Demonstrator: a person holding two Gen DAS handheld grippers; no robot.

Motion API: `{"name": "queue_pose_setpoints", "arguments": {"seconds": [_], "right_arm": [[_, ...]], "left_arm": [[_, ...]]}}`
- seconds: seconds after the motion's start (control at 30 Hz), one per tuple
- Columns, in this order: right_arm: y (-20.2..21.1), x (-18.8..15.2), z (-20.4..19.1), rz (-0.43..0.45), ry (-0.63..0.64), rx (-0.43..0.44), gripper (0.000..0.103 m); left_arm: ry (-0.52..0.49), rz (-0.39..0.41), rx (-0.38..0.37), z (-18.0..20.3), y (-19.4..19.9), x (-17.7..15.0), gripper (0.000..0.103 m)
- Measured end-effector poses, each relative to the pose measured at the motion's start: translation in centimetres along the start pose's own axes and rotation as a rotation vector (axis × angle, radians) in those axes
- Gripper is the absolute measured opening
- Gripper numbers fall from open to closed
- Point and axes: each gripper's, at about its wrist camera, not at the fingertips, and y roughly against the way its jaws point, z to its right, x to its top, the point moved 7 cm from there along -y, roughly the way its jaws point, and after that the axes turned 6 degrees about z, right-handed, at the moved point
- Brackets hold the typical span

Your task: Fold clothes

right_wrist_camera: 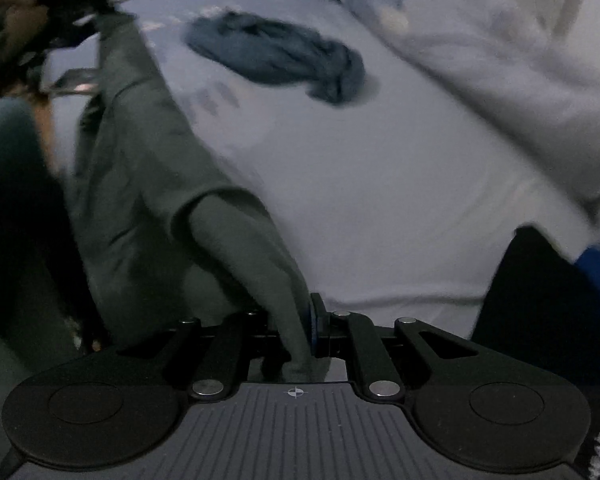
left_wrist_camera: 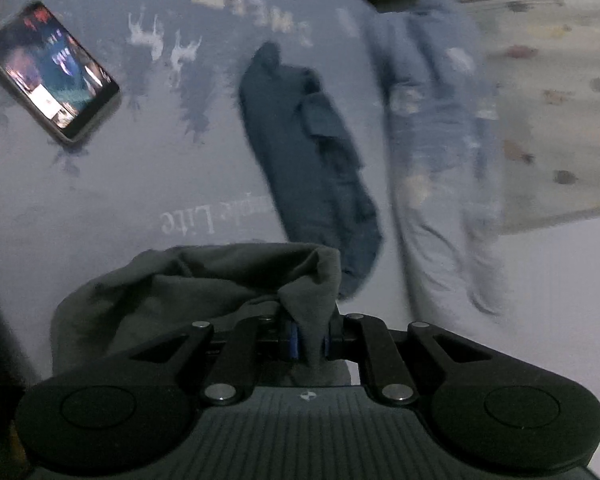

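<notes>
My left gripper (left_wrist_camera: 310, 340) is shut on a bunched edge of a dark grey-green garment (left_wrist_camera: 188, 284), which hangs in folds just ahead of the jaws. My right gripper (right_wrist_camera: 302, 328) is shut on another edge of the same grey-green garment (right_wrist_camera: 140, 168), which stretches away to the upper left over the bed. A crumpled dark blue garment (left_wrist_camera: 312, 160) lies on the pale printed bed sheet (left_wrist_camera: 120, 184); it also shows in the right wrist view (right_wrist_camera: 276, 56). Light blue worn jeans (left_wrist_camera: 440, 140) lie to its right.
A phone (left_wrist_camera: 52, 72) with a lit screen lies on the sheet at the left. A cream patterned cover (left_wrist_camera: 560, 100) lies at the far right. A pale cover (right_wrist_camera: 500, 60) is bunched at the upper right, and a dark object (right_wrist_camera: 540, 300) sits at the lower right.
</notes>
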Motion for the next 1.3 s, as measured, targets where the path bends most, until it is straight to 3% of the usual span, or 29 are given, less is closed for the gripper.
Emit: {"name": "queue_pose_setpoints", "arguments": {"seconds": [0.2, 0.23, 0.3, 0.33, 0.37, 0.43, 0.53, 0.57, 0.67, 0.77, 0.93, 1.13, 1.2, 1.3], "right_arm": [[-8.7, 1.5, 7.9, -0.058, -0.156, 0.019, 0.014], [-10.0, 1.7, 9.1, -0.061, -0.184, 0.014, 0.015], [-12.6, 1.3, 11.3, -0.075, -0.267, -0.033, 0.028], [-13.6, 0.9, 12.1, -0.08, -0.294, -0.078, 0.032], [-14.3, 0.7, 13.0, -0.077, -0.317, -0.142, 0.044], [-14.3, 0.3, 14.5, -0.052, -0.378, -0.261, 0.057], [-12.0, 0.2, 14.5, 0.086, -0.463, -0.3, 0.083], [-10.9, 0.2, 14.2, 0.141, -0.483, -0.312, 0.089], [-7.5, -0.3, 12.4, 0.286, -0.54, -0.314, 0.092], [-3.6, -1.3, 9.8, 0.408, -0.607, -0.313, 0.099], [0.1, -3.2, 5.5, 0.582, -0.655, -0.281, 0.102], [1.3, -5.2, 1.7, 0.784, -0.717, -0.255, 0.102], [0.6, -6.0, 1.2, 0.819, -0.75, -0.234, 0.102], [-1.4, -6.7, 1.4, 0.796, -0.811, -0.201, 0.102]], "left_arm": [[-0.05, -0.023, 0.09, 2.4, -9.1, 0.4, 0.014], [-0.067, -0.034, 0.098, 2.7, -10.5, 0.3, 0.019], [-0.084, -0.051, 0.117, 2.7, -13.3, 0.0, 0.035], [-0.093, -0.074, 0.103, 2.7, -14.9, 0.0, 0.046], [-0.101, -0.085, 0.085, 2.8, -15.9, -0.1, 0.051], [-0.124, -0.086, 0.027, 3.3, -16.3, -0.4, 0.067], [-0.205, -0.064, -0.078, 4.7, -15.0, -0.7, 0.09], [-0.237, -0.044, -0.109, 5.1, -14.2, -0.7, 0.092], [-0.336, 0.01, -0.173, 5.8, -10.7, -1.1, 0.103], [-0.436, 0.052, -0.203, 5.6, -6.6, -1.2, 0.103], [-0.525, 0.077, -0.189, 3.7, -0.3, -0.8, 0.103], [-0.521, 0.076, -0.071, -2.5, 3.7, -1.2, 0.103], [-0.501, 0.046, -0.035, -4.6, 3.9, -1.9, 0.103], [-0.483, -0.028, 0.002, -7.2, 3.5, -3.2, 0.103]]}}
